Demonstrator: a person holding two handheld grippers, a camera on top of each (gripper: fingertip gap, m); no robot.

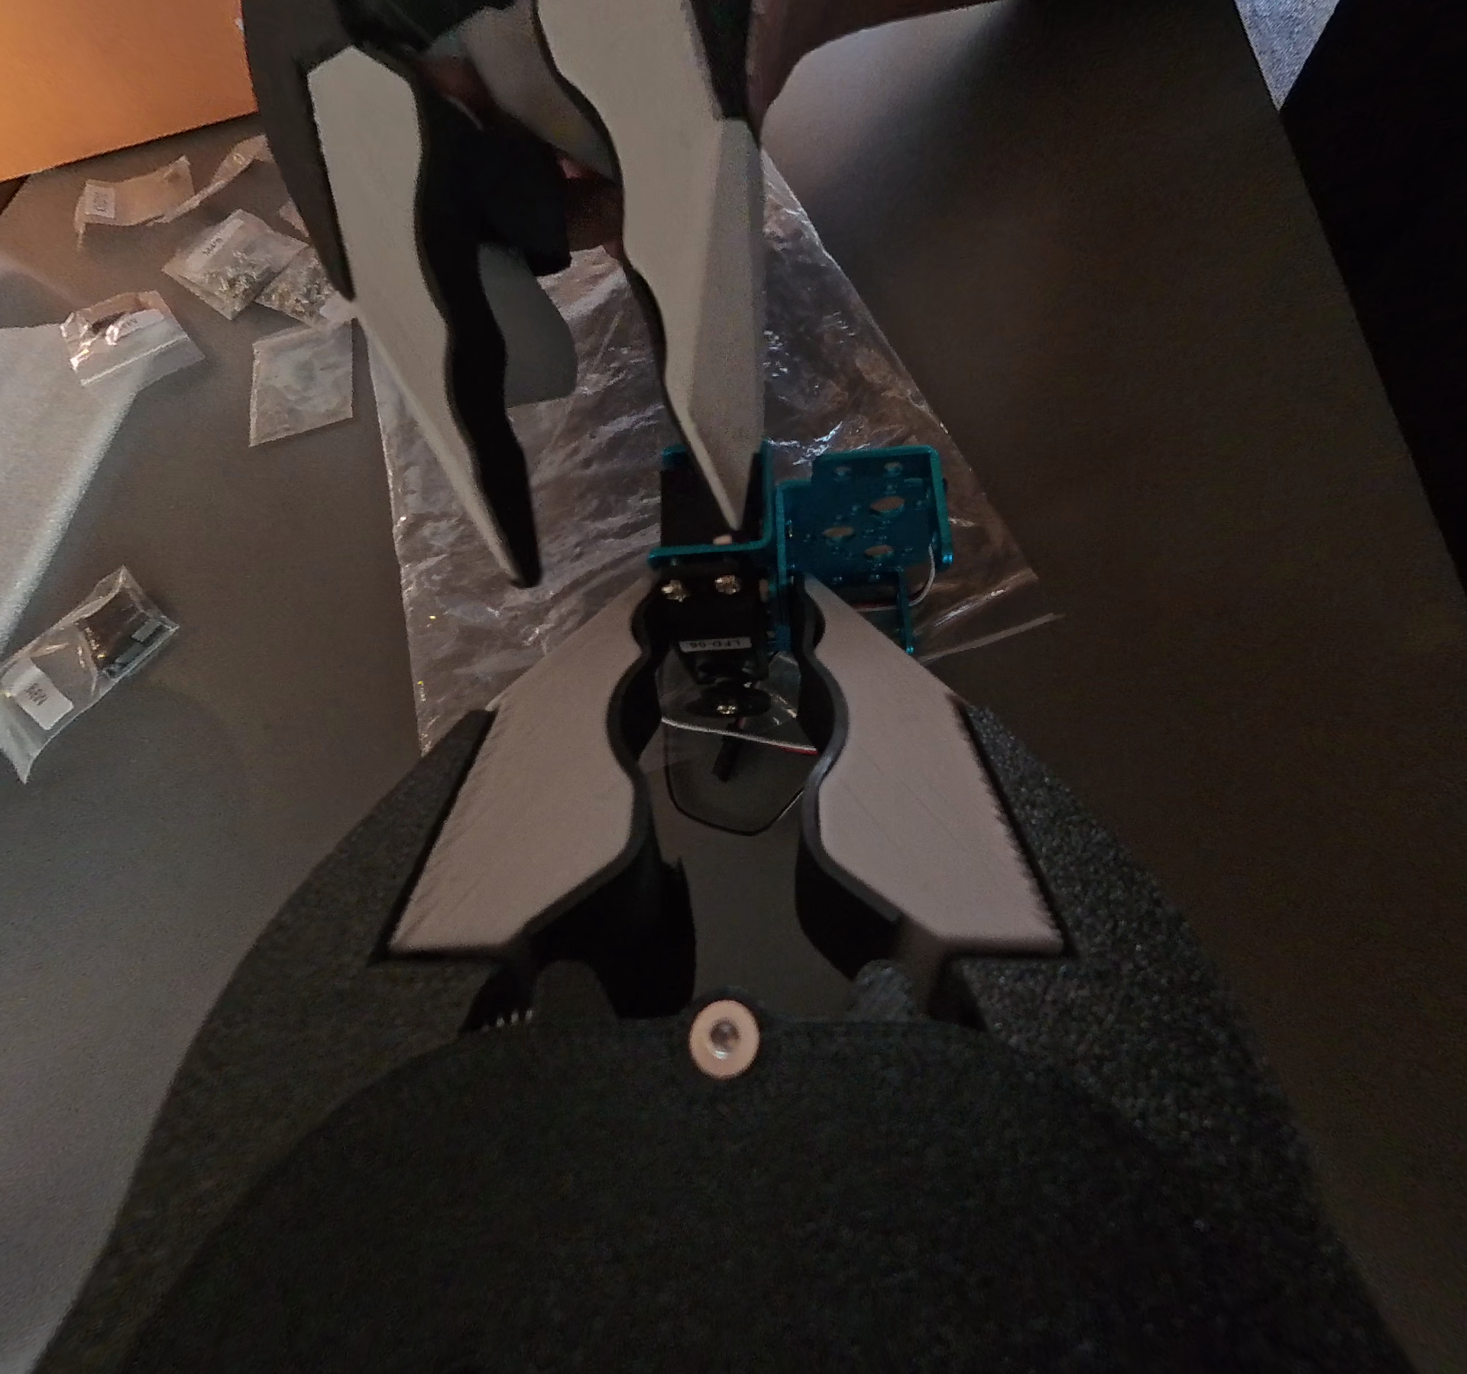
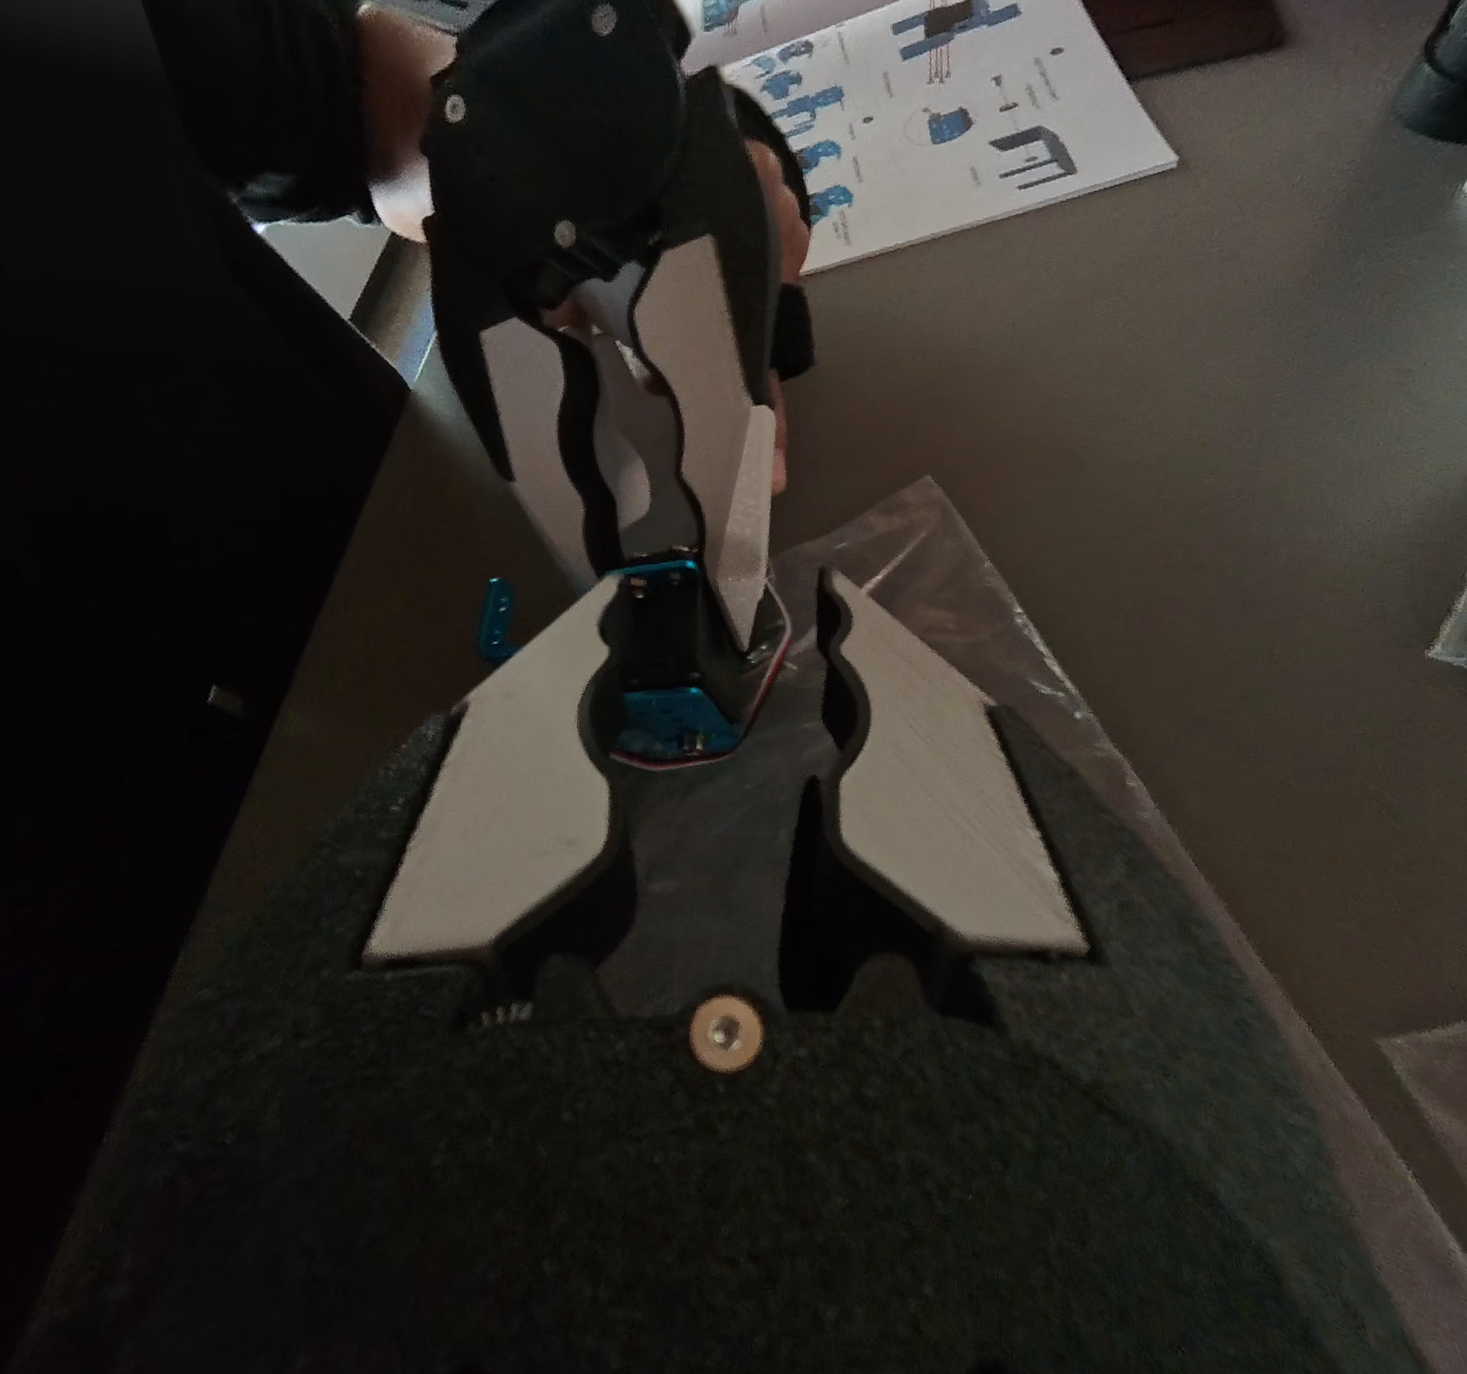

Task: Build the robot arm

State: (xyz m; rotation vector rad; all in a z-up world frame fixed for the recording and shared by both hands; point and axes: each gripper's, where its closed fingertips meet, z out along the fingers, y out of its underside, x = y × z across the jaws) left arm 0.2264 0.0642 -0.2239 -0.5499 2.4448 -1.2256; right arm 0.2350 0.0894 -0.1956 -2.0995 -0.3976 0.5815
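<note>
Dim scene, dark grey tabletop [image 1: 1032,304]. A crinkled clear plastic sheet [image 1: 833,351] lies under the work area. On it sits a black servo block [image 1: 710,621] bolted into a teal metal bracket [image 1: 873,518]; thin red and white wires trail from it. In the right wrist view a second, small teal bracket piece [image 2: 498,617] lies apart on the tabletop, just beside the servo assembly.

Surroundings: about six small clear zip bags of hardware [image 1: 238,268] are scattered to the left in the left wrist view, next to an orange cardboard box [image 1: 111,26]. One open instruction booklet [image 2: 937,89] lies beyond the grippers in the right wrist view. A dark box edge [image 2: 198,383] stands close on the left of that view.

The left hand-held gripper [image 1: 726,597] comes in low, its fingers pinching the black servo block from both sides. The right hand-held gripper [image 2: 718,593] is spread wide, one finger tip touching the servo and bracket, the other off to the side over the plastic. The two grippers face each other, tips nearly meeting at the servo. A person's hand [image 2: 397,145] grips the left gripper's body.
</note>
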